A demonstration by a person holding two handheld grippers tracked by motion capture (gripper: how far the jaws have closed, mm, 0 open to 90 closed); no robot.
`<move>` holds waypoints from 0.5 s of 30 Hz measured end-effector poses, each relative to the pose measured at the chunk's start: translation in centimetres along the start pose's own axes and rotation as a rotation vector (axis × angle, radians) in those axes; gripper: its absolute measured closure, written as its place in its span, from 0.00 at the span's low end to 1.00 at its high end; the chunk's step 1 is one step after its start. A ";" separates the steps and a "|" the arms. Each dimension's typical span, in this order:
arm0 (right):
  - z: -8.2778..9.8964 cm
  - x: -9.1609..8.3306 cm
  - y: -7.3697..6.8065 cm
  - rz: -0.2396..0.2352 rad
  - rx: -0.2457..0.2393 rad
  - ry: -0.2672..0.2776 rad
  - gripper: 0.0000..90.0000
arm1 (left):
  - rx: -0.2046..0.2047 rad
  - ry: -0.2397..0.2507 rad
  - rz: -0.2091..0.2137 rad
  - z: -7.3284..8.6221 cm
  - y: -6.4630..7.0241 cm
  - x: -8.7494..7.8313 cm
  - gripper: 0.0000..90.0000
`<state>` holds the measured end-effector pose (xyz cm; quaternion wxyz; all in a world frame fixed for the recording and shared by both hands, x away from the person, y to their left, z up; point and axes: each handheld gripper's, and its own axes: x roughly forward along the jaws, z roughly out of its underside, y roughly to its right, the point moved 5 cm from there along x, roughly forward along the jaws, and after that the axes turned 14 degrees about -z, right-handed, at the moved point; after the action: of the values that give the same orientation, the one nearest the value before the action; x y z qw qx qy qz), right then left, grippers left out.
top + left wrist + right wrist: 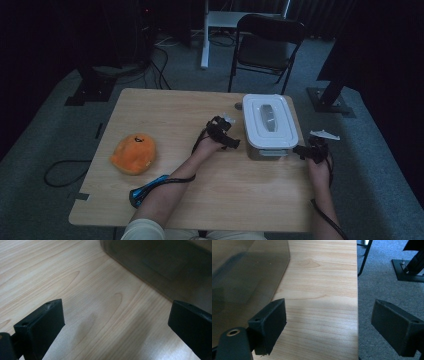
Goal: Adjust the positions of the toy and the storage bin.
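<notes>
Box [270, 127] lidded, contents hidden, left gripper [231, 142] and right gripper [302, 151] flanking it, jaws apart.

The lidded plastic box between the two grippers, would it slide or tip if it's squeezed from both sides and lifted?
The plastic box looks rigid, with smooth translucent walls, so open jaws may slip on it. It sits low and wide, so tipping seems unlikely. The white lid might pop loose if the walls flex.

One lidded box [269, 127], one orange plush toy [133, 153], one blue object [145, 192], one chair [265, 47], two tools.
</notes>
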<state>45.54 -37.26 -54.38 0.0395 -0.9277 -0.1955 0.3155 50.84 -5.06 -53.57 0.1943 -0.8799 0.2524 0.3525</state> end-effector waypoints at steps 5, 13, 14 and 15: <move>-0.1 0.6 -0.1 -0.002 -0.005 -0.009 0.14 | -0.012 0.016 -0.028 -0.9 0.0 0.5 0.01; -0.9 1.1 -0.4 -0.011 -0.010 -0.006 0.14 | -0.031 0.032 -0.049 -2.3 -0.3 0.6 0.01; -1.0 1.2 -0.5 -0.014 -0.011 -0.006 0.14 | -0.034 0.038 -0.052 -2.5 -0.3 0.6 0.01; -1.1 1.3 -0.6 -0.017 -0.012 -0.002 0.14 | -0.038 0.045 -0.048 -2.7 -0.3 0.6 0.01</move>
<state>46.94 -36.20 -54.09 0.0364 -0.9259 -0.2055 0.3150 52.78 -6.41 -52.16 0.1801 -0.8970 0.2286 0.3326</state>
